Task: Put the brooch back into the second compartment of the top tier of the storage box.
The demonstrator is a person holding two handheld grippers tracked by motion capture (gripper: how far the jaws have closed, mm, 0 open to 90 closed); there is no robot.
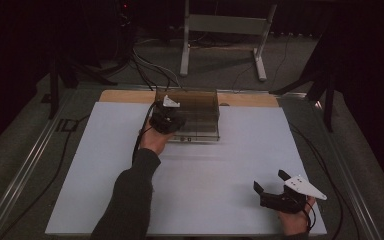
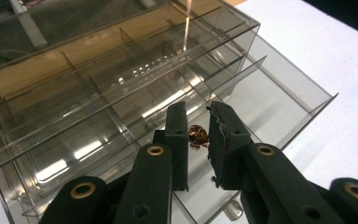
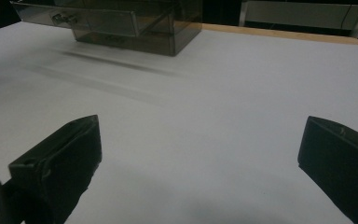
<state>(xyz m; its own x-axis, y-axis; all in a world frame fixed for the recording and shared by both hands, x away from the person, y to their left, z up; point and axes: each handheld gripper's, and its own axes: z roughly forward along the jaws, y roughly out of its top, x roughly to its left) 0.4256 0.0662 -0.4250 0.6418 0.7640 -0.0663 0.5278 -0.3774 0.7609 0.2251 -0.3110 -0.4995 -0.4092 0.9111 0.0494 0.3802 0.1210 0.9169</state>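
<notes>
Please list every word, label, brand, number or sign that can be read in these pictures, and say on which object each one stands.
None can be read.
Clear drawer box: no label or print seen.
Left gripper and right gripper: plain black fingers, no markings legible.
Small reddish-brown object between the left fingers: too small to show any text.
White table surface: blank.

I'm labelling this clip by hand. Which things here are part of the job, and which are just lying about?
In the job:
- left claw
- small coppery object between its jaws
- clear drawer box, drawer open

Lying about:
- right claw, open over the white table
- cables
- metal stand behind
</notes>
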